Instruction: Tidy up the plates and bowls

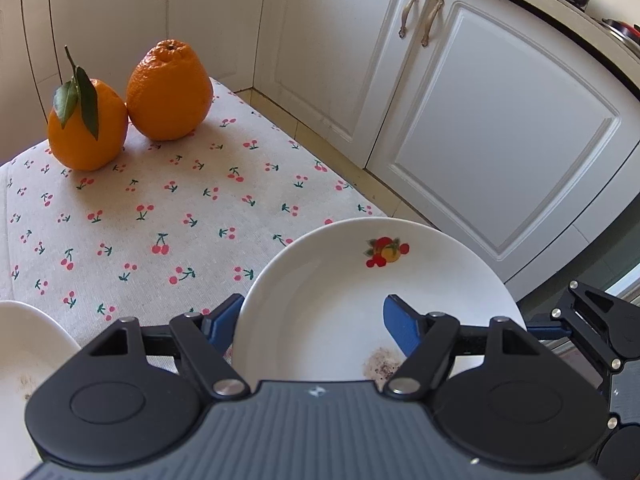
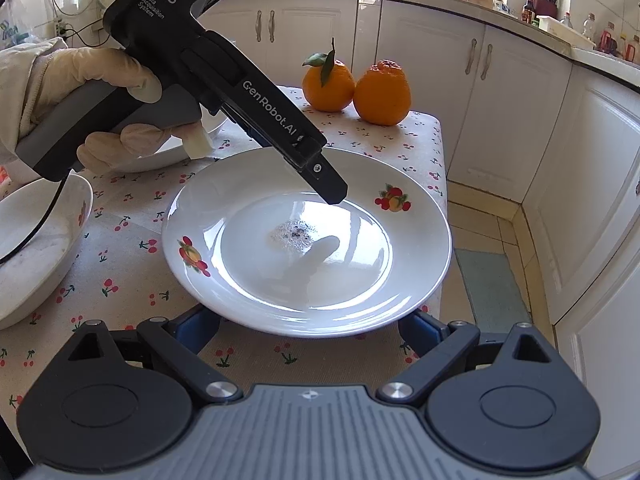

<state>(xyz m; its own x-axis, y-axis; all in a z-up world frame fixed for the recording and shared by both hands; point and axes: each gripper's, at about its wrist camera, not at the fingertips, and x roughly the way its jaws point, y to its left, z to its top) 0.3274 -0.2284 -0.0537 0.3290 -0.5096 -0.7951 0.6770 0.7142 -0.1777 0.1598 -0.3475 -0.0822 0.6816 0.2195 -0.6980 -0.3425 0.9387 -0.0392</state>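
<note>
A round white ceramic plate with small fruit decals on its rim [image 2: 308, 240] sits at the centre of the right wrist view, on a table covered by a cream cloth printed with red cherries [image 2: 132, 280]; a patch of dark specks marks its well. In the left wrist view the same plate fills the lower middle, its rim passing between the blue pads of the left gripper [image 1: 316, 324]: one pad [image 1: 400, 326] lies over the plate's inner face, the other sits outside the rim at lower left. Whether they press the rim cannot be told.

The right gripper [image 2: 310, 330] is at the bottom of its own view, jaws spread wide on either side of the plate's near edge, holding nothing.

A gloved hand [image 2: 100, 108] at upper left grips the left gripper's black handle. Two white bowls stand at the left: one at the frame's edge [image 2: 36, 248], another behind the hand [image 2: 160, 152].

Two oranges [image 2: 356, 88], one with a leafy stem, stand touching at the table's far end, before white kitchen cabinets [image 2: 460, 92].
</note>
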